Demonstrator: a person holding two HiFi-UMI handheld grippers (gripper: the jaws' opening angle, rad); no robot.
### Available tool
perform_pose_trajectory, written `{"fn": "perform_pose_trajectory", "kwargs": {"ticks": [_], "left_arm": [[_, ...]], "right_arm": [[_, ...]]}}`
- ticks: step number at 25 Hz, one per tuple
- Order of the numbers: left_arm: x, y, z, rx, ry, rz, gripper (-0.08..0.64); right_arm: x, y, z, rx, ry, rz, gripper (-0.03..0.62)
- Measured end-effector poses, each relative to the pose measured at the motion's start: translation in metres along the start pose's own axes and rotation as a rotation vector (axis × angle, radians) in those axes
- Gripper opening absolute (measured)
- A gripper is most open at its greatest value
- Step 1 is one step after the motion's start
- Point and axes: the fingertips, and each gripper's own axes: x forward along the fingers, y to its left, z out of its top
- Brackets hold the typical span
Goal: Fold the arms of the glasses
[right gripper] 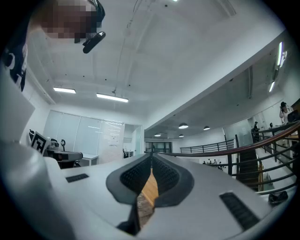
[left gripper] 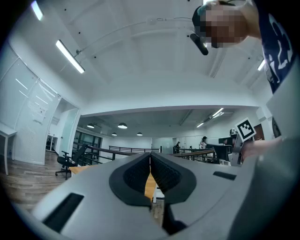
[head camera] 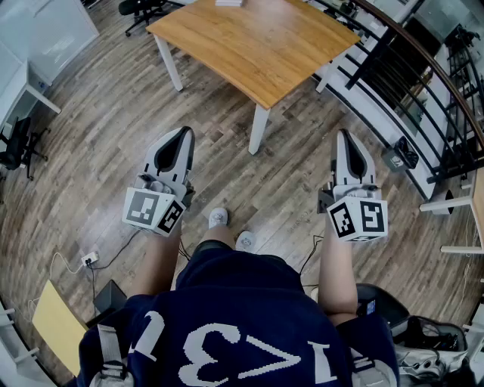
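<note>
No glasses show in any view. I stand on a wooden floor a few steps short of a wooden table (head camera: pixel 257 41). My left gripper (head camera: pixel 184 130) is held out level at the left, its jaws pressed together with nothing between them. My right gripper (head camera: pixel 344 134) is held the same way at the right, also shut and empty. In the left gripper view the black pads (left gripper: pixel 161 171) meet at the tip of the left gripper (left gripper: pixel 150 154), with only the table top seen past them. The right gripper (right gripper: pixel 151 154) looks the same in its own view.
A small white object (head camera: pixel 229 2) lies at the table's far edge. A black railing (head camera: pixel 393 68) runs along the right side. An office chair (head camera: pixel 144 7) stands beyond the table at the left. A power strip with cables (head camera: pixel 89 258) and a yellow sheet (head camera: pixel 53 321) lie on the floor at my left.
</note>
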Motion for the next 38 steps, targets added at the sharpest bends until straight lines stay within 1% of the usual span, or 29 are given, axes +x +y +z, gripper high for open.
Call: {"fn": "perform_pose_trajectory", "kwargs": {"ticks": [3, 7, 9, 14, 19, 22, 26, 33, 38], "left_arm": [[-0.002, -0.006, -0.001, 0.007, 0.004, 0.001, 0.018], [-0.004, -0.011, -0.005, 0.015, 0.013, 0.004, 0.018], [-0.004, -0.011, -0.009, 0.02, 0.019, 0.008, 0.018], [0.001, -0.004, -0.014, 0.017, 0.029, 0.022, 0.018], [0.023, 0.008, -0.021, 0.005, 0.029, 0.023, 0.018], [0.045, 0.019, -0.025, 0.005, 0.025, 0.021, 0.018], [0.086, 0.039, -0.033, -0.015, 0.012, 0.013, 0.018], [0.181, 0.091, -0.037, -0.026, -0.011, -0.021, 0.018], [0.239, 0.124, -0.037, -0.022, -0.017, -0.06, 0.018]], "right_arm": [[-0.006, -0.002, -0.003, 0.004, 0.01, 0.002, 0.034], [-0.007, -0.004, -0.01, 0.037, 0.036, 0.01, 0.034], [-0.006, -0.003, -0.011, 0.035, 0.039, 0.013, 0.034], [0.002, 0.001, -0.015, 0.011, 0.042, 0.039, 0.034], [0.025, -0.004, -0.027, 0.025, 0.074, 0.054, 0.034], [0.045, -0.011, -0.032, 0.015, 0.076, 0.063, 0.034], [0.079, -0.03, -0.037, 0.0, 0.084, 0.055, 0.034], [0.172, -0.065, -0.037, -0.026, 0.076, 0.028, 0.034], [0.226, -0.079, -0.036, -0.03, 0.055, 0.004, 0.034]]}}
